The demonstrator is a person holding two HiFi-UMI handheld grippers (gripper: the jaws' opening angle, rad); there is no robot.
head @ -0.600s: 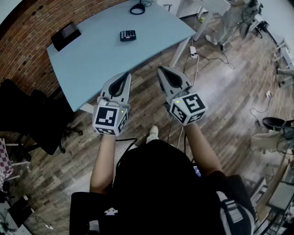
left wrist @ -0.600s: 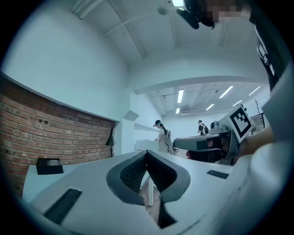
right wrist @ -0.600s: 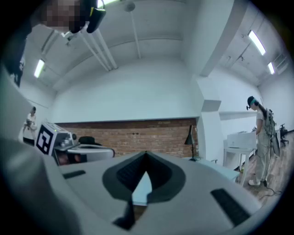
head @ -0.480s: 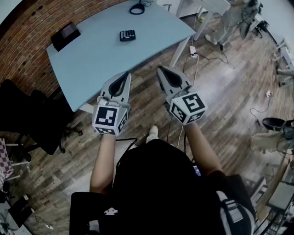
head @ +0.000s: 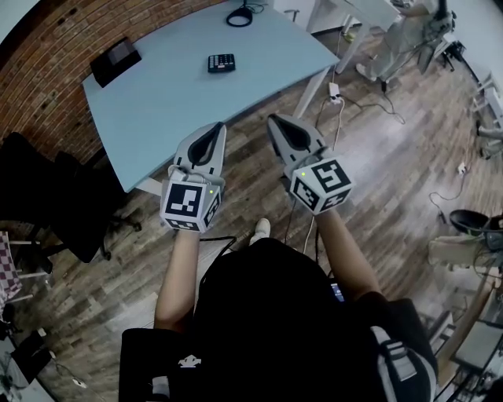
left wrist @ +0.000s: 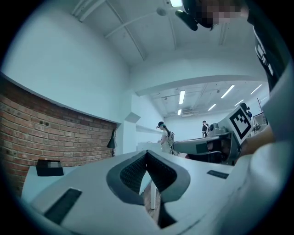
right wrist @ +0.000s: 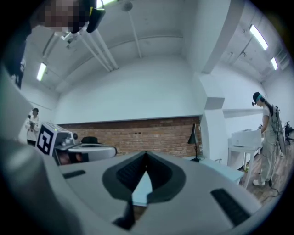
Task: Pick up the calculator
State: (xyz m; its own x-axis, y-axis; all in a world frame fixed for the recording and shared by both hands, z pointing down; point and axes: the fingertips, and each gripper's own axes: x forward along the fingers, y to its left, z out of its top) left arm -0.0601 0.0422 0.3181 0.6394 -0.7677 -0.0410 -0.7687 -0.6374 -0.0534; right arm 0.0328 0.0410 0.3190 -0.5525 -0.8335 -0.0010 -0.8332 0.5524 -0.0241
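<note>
The calculator (head: 221,63), small and dark with rows of keys, lies flat on the far part of the pale blue table (head: 173,102). Both grippers are held level over the wooden floor, short of the table's near edge and well apart from the calculator. My left gripper (head: 218,126) is shut with nothing in it, its tips meeting in its own view (left wrist: 147,153). My right gripper (head: 273,120) stands beside it, also shut and empty (right wrist: 146,156). The calculator shows in neither gripper view.
A black flat device (head: 115,61) lies at the table's far left by the brick wall. A black lamp base (head: 240,16) stands at the far edge. A black chair (head: 47,204) stands left of the table. Cables (head: 338,90) trail over the floor; a person (head: 409,31) stands at the far right.
</note>
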